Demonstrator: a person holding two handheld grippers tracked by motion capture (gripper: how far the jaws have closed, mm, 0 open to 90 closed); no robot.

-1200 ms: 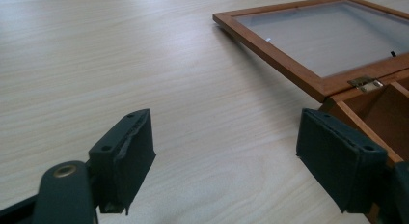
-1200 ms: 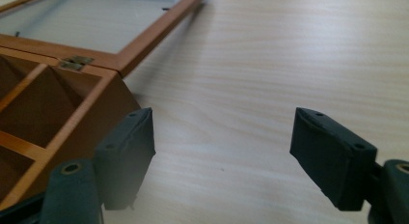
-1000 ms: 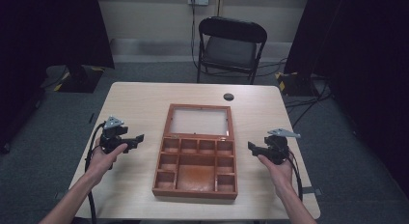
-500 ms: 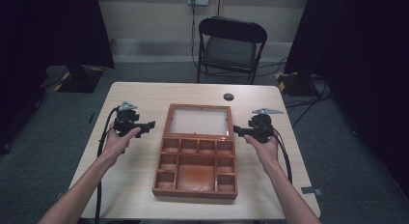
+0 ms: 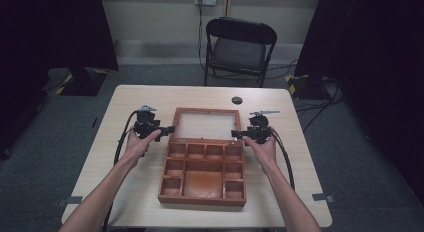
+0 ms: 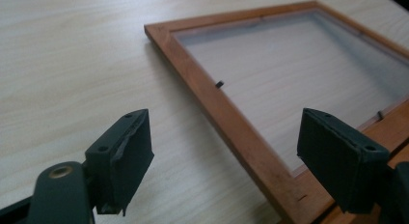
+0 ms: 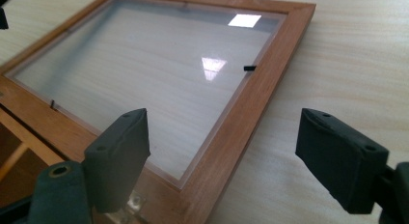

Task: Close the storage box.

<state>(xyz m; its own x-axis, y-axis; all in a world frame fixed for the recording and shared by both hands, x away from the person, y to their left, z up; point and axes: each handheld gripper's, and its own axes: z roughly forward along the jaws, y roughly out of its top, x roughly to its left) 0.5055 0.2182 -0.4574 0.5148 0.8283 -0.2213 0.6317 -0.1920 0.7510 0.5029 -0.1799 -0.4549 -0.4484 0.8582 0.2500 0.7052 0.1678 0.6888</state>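
Here, wooden box [image 5: 204, 168] lies open mid-table [image 5: 150, 99]: reddish-brown, shallow, base split into small compartments around one large central one, all empty as far as high view shows. Hinged lid [image 5: 205, 125] folded back flat on far side, wood frame around clear pane, table grain visible through it. Left gripper [image 5: 171, 128] at lid's left edge, right gripper [image 5: 234, 134] at its right edge. Both jaws spread, nothing grasped; lid frame between each pair, untouched. Right jaws just widened.

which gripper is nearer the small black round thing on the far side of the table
Right. The right gripper sits below and just right of the small black round disc; the left gripper is well off to its left, across the open glass-paned wooden lid.
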